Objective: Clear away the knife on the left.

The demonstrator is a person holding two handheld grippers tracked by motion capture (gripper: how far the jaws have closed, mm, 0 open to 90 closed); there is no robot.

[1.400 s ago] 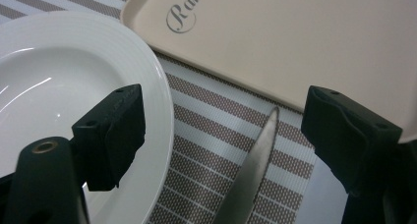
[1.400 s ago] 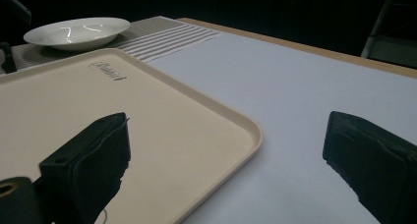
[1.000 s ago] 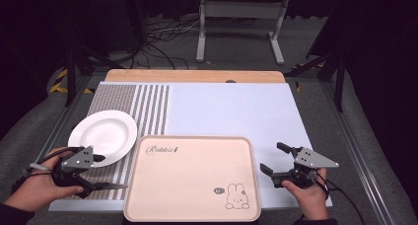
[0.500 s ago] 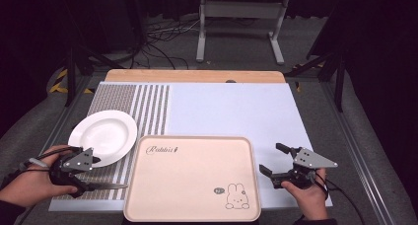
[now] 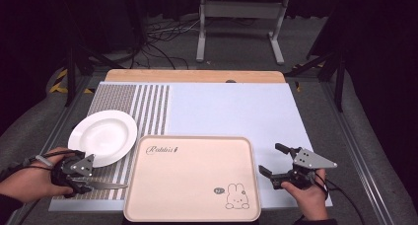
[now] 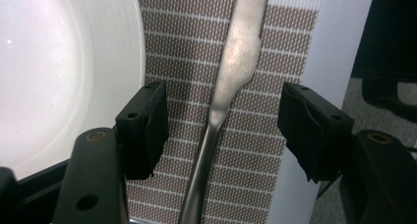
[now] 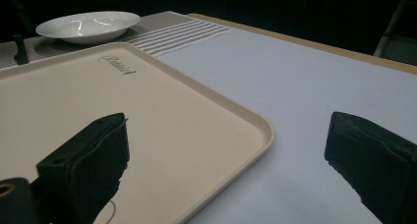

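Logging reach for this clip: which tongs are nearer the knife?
Left. The left tongs sit open astride the knife on the striped mat, jaws either side of its handle. The right tongs are across the tray, open.

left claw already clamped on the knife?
No: in the left gripper view the left claw stands open, with striped placemat showing on both sides of the silver metal butter knife.
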